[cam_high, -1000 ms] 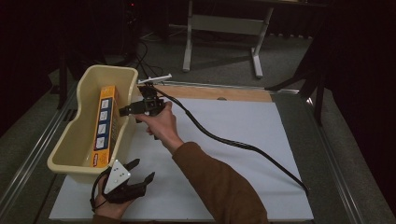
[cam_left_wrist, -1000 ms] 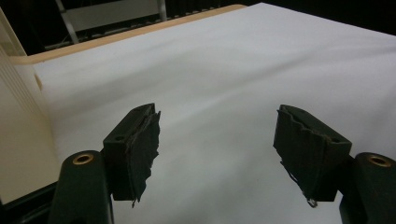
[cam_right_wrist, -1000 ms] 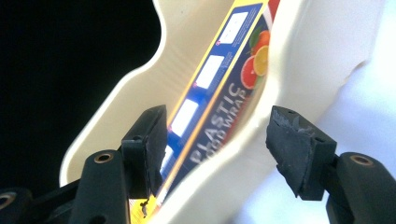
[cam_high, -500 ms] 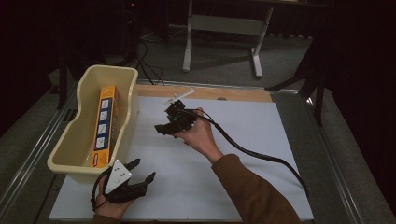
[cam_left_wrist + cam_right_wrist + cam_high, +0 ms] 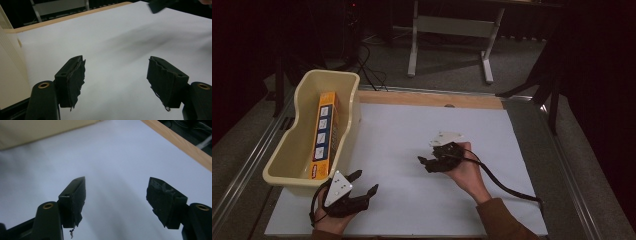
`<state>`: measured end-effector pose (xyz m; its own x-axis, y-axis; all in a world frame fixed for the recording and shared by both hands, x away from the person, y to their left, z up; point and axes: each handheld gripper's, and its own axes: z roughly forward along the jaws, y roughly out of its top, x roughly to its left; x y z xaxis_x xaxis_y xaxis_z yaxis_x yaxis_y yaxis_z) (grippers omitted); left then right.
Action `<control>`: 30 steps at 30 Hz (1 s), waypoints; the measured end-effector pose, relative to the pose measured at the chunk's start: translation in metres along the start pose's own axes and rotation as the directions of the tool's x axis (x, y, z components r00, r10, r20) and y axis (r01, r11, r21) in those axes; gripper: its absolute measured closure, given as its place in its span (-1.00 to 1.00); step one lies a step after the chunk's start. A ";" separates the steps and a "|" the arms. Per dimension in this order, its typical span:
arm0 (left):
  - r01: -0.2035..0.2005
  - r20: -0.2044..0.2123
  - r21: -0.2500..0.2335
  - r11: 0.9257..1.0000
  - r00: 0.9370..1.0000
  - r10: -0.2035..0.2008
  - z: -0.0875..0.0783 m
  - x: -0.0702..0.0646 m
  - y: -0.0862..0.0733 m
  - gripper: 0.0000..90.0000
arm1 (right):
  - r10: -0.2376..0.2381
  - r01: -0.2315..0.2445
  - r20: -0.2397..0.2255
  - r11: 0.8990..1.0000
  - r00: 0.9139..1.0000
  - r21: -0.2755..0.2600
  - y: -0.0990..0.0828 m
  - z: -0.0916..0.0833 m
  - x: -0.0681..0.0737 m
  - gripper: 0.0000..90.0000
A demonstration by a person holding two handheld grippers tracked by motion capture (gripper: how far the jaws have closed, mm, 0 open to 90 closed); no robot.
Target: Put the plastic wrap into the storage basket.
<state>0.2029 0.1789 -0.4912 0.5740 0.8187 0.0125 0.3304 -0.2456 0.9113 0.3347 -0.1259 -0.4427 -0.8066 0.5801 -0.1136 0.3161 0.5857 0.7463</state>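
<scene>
Nearest the person, the left gripper (image 5: 357, 192) rests at the front left of the white table sheet (image 5: 402, 200), jaws spread wide with nothing between them (its own view looks across bare sheet past the cream wall of the tub). Just beyond it, touching or nearly touching the sheet's left edge, stands the cream tub (image 5: 299, 150), and inside lies the orange box (image 5: 323, 134), flat on the tub floor with its long axis running away from the person, parallel to the tub's long walls. The left gripper is plainly the nearer of the two to that box, which lies ahead of it and slightly left, over the tub's near rim. Mid-sheet, the right gripper (image 5: 426, 162) has just been opening its jaws, empty, pointing left toward the tub; the sheet between is bare. Any reach for the box must clear the tub wall from above. Farther back run the wooden table edge (image 5: 432, 99) and a grey stand (image 5: 452, 30) on the floor.
</scene>
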 end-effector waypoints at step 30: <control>0.000 -0.002 0.005 1.000 1.000 0.000 -0.002 -0.001 0.000 -0.34 | 0.273 -0.250 0.104 0.949 0.956 -0.194 -0.140 -0.090 -0.026 -0.39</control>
<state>0.2011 0.1793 -0.4901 0.5722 0.8200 0.0134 0.3340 -0.2480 0.9094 0.2664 -0.2745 -0.4851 -0.6332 0.7735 0.0271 0.4045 0.3008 0.8636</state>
